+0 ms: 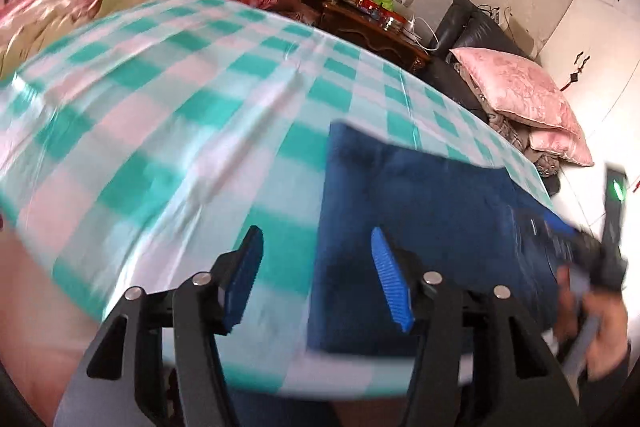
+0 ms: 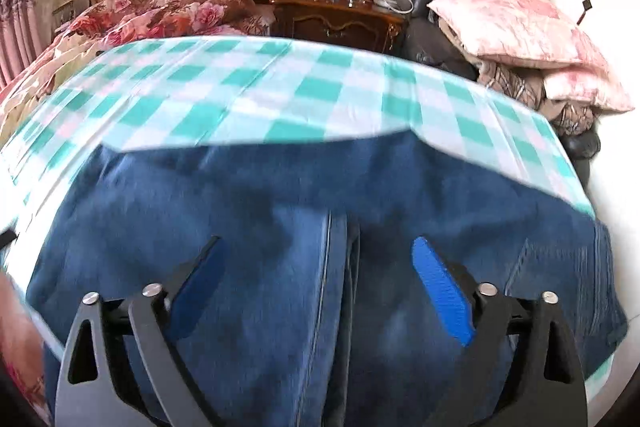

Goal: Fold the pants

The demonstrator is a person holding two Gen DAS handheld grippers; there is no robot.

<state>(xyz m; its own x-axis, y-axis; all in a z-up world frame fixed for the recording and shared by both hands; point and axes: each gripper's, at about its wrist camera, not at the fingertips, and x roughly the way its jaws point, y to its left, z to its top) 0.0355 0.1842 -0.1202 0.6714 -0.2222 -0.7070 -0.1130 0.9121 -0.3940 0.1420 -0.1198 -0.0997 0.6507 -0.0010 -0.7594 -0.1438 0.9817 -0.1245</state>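
Left fingers: the left gripper stands half spread with nothing between its blue pads; checked cloth shows in the gap.
Right fingers: the right gripper is spread wide above the denim, pinching nothing; whether its tips brush the fabric I cannot tell.
Pants: the blue pants lie already doubled into a thick rectangle on the checked sheet, filling the right wrist view from 3 to 9 o'clock; in the left wrist view they sit at 4 o'clock, just beside the right pad.
Seam: a stitched seam runs up between the right pads toward 12 o'clock.
Handling, as a judgement: denim, soft but heavy for cloth, stacked layers fairly stiff, not slippery, not fragile; it should hold a crease yet sag if lifted by one corner.
Where to grip: probably the near folded edge, one gripper toward each end, biting all layers.
Surroundings: a floral quilt at 11 o'clock, pink pillows at 2 o'clock.
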